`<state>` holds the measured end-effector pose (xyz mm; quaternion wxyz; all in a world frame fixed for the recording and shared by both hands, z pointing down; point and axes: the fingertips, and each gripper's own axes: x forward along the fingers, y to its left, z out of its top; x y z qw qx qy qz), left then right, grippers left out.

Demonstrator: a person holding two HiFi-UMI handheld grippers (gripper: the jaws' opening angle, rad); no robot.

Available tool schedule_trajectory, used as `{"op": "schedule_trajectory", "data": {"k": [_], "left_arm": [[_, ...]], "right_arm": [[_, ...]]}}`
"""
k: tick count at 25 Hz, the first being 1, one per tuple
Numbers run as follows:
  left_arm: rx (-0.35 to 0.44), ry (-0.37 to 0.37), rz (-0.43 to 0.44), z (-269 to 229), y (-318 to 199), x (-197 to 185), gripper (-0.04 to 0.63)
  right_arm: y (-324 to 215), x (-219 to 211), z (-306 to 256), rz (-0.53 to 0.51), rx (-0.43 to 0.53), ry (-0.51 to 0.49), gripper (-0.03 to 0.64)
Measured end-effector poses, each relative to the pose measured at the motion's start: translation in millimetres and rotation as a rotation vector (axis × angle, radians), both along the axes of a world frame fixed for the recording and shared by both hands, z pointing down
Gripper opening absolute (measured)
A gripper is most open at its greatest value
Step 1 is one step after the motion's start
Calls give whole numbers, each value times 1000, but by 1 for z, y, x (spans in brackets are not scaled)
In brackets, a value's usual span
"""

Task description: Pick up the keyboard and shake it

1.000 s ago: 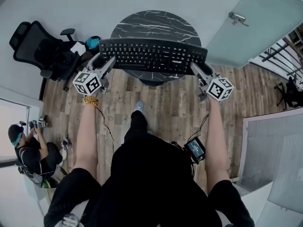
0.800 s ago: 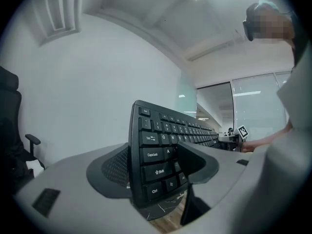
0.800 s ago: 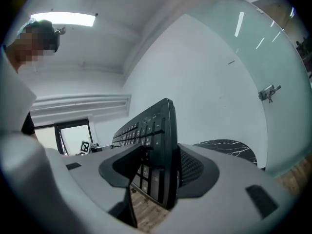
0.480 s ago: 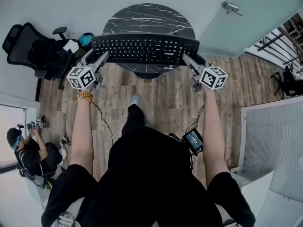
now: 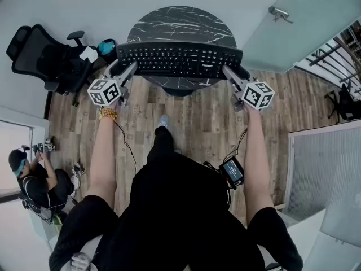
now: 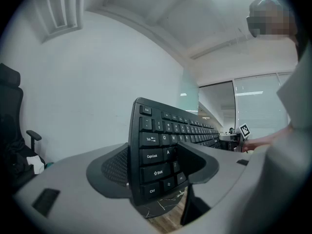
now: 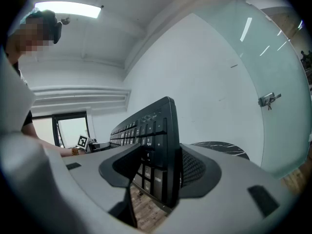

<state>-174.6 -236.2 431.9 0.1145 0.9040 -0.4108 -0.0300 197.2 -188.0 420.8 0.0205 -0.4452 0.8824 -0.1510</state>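
Observation:
A black keyboard [image 5: 179, 60] is held in the air above the round black marble table [image 5: 181, 24], keys facing up toward me. My left gripper [image 5: 125, 71] is shut on its left end [image 6: 151, 155], one pad over the keys and one behind the back. My right gripper [image 5: 230, 74] is shut on the right end [image 7: 161, 150] in the same way. Both grippers point roughly level at the keyboard's short edges. In the head view the keyboard runs left to right, nearly level, in front of the table's near rim.
A black office chair [image 5: 48, 58] stands left of the table, with a teal object [image 5: 105, 47] beside it. A seated person [image 5: 28, 176] is at the far left. A frosted glass door [image 5: 293, 27] and a railing [image 5: 338, 55] lie to the right. Wooden floor [image 5: 192, 123] lies below.
The keyboard and both grippers shifted up and left in the picture half a second ago, then came back down and right. Both grips stay unchanged.

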Motion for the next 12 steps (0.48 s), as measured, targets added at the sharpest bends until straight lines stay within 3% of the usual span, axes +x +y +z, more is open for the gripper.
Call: {"op": "schedule_trajectory", "data": {"k": [12], "left_arm": [[-3, -25, -11, 3, 6, -13, 285]], "right_arm": [[2, -12, 5, -25, 20, 52, 224]]}}
